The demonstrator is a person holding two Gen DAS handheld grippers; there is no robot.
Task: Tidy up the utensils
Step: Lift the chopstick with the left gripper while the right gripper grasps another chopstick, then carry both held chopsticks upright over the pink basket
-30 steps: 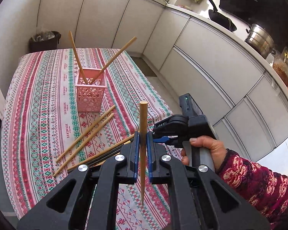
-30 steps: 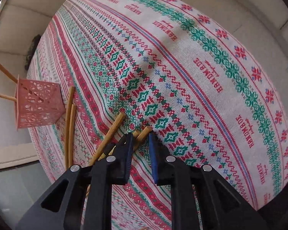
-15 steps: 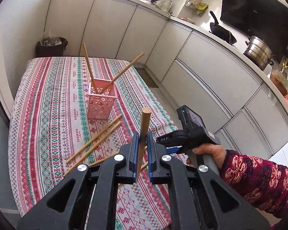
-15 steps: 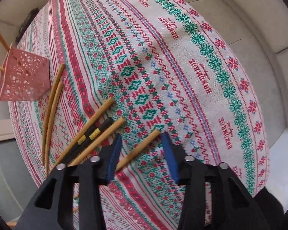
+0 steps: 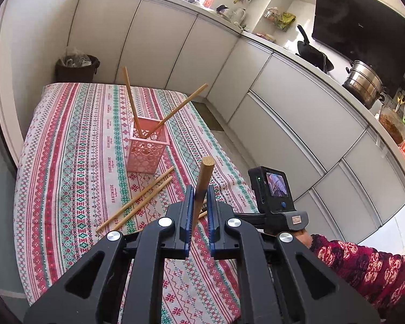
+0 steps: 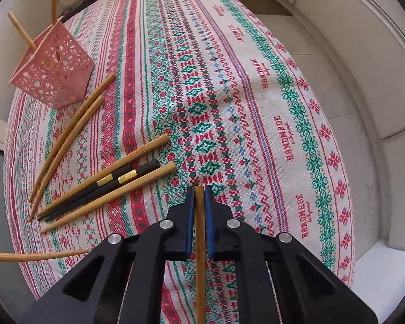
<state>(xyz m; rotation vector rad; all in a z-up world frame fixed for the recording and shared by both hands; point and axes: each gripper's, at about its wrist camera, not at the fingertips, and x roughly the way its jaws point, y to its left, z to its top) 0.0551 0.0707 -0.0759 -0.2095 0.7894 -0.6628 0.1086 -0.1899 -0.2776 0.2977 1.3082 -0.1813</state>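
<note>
Grippers: left (image 5: 199, 210) clamps chopstick (image 5: 202, 183) near basket (image 5: 147, 151); right (image 6: 199, 210) just closed onto stick (image 6: 200, 256).

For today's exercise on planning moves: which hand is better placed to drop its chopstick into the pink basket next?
Left. The left gripper holds its chopstick nearly upright, facing the pink basket. The right gripper points down at the tablecloth.
</note>
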